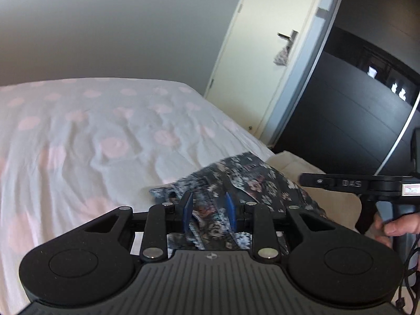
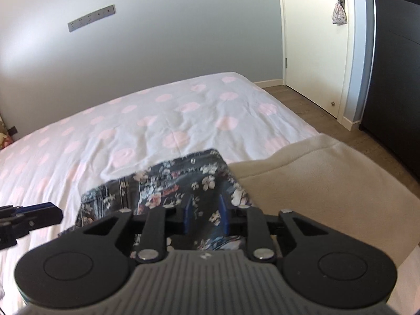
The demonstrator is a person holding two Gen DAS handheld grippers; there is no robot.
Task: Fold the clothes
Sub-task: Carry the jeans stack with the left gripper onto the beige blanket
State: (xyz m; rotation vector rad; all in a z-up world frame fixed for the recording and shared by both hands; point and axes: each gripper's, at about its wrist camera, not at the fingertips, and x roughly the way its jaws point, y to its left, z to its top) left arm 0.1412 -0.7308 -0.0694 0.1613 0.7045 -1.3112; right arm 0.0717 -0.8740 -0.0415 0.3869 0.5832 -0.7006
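The flowery cloth (image 2: 168,183) looks soft, light and floppy, so the half-spread left gripper (image 1: 208,211) and right gripper (image 2: 204,214), cloth between them though I cannot tell if they pinch it, should grab its edges.

The floral garment (image 2: 168,183) is largely hidden under both gripper bodies, its lower part cut off (shape unclear), the hand (image 1: 393,225) leaves the right edge, and whether the 2 blue fingers (image 1: 187,210) pinch cloth stays uncertain.

We tilt both down | left gripper (image 1: 208,211) pads part-spread, cloth between | right gripper (image 2: 204,214) likewise | our hand (image 1: 396,227) grips its handle
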